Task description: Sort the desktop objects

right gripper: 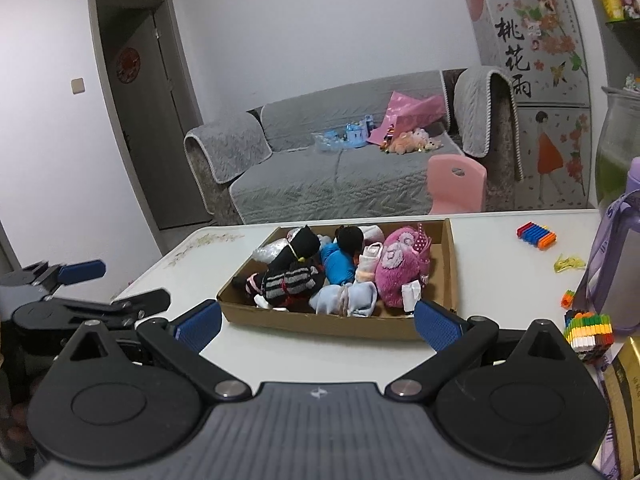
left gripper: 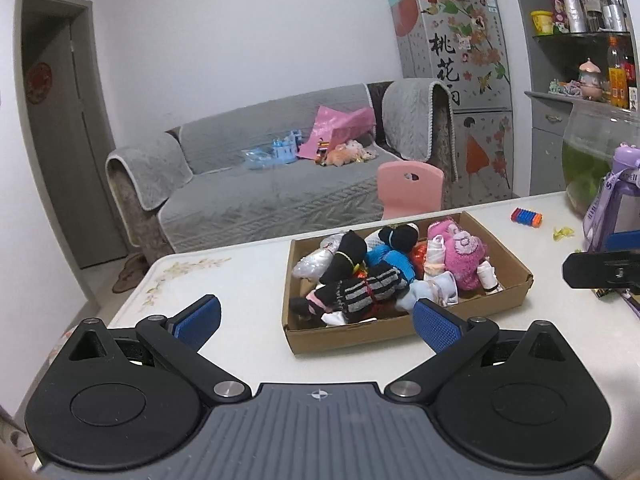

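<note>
A shallow cardboard box (left gripper: pixel 516 284) (right gripper: pixel 450 256) lies on the white table (left gripper: pixel 240 280) (right gripper: pixel 492 280), filled with rolled socks and a pink plush (left gripper: pixel 464 256) (right gripper: pixel 402 268). My left gripper (left gripper: pixel 318 322) is open and empty, just short of the box's near edge. My right gripper (right gripper: pixel 318 322) is open and empty in front of the box. A strip of coloured blocks (left gripper: pixel 527 216) (right gripper: pixel 537 235) and a yellow clip (left gripper: pixel 563 233) (right gripper: pixel 570 263) lie right of the box. A multicoloured block cube (right gripper: pixel 588 332) sits near my right fingertip.
A purple water bottle (left gripper: pixel 616 208) (right gripper: pixel 618 264) and a glass fishbowl (left gripper: pixel 600 148) stand at the table's right. A yellow box (right gripper: pixel 626 396) is at the lower right. The other gripper shows at the right edge (left gripper: pixel 600 272) and at the left (right gripper: pixel 80 292). A pink chair (left gripper: pixel 410 188) and sofa are behind.
</note>
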### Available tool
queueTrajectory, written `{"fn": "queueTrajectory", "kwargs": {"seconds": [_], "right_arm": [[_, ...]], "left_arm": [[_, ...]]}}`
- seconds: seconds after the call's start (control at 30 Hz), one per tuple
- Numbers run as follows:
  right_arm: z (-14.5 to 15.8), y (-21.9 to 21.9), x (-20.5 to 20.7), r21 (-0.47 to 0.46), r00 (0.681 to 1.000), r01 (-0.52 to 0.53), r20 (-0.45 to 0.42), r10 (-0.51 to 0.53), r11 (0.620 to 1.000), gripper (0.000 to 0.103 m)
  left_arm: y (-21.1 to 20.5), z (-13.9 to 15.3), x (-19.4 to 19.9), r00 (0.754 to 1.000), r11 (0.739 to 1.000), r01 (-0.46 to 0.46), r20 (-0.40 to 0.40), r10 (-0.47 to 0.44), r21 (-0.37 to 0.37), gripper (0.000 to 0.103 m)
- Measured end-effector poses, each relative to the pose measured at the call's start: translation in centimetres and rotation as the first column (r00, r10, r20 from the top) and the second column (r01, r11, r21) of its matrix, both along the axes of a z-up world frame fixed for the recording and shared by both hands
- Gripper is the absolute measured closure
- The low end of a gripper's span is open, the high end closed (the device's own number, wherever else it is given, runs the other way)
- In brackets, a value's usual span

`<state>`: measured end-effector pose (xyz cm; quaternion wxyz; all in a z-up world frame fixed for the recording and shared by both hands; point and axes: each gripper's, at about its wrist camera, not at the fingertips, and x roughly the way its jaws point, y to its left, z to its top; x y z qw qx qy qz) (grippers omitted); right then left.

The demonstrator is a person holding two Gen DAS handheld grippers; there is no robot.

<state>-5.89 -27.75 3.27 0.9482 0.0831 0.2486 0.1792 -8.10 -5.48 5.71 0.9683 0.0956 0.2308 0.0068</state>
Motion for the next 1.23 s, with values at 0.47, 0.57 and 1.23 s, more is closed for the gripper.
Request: {"fn": "queueTrajectory", "kwargs": {"seconds": [0.47,0.57,1.23], "right_arm": [[-0.3,1.2,-0.4,-0.012,1.0,-0.004,-0.014,0.003,1.0,0.001],[-0.3,1.3,-0.5,-0.014,1.0,-0.004,-0.013,0.003,1.0,0.001],[-0.4,1.6,-0.8,-0.018,1.0,-0.004,-0.026,0.004,1.0,0.001]], "left_arm": [[0.9,0.2,-1.0,1.0,0.999,0.008,-0.004,-0.008,-0.043,0.0],[0.9,0.3,-1.1,1.0,0.999,0.012,-0.005,-0.012,-0.047,0.0],[0.9,0.7,-2.0,0.999,0.997,0.046,0.0,-0.046,-0.055,0.0]]}}
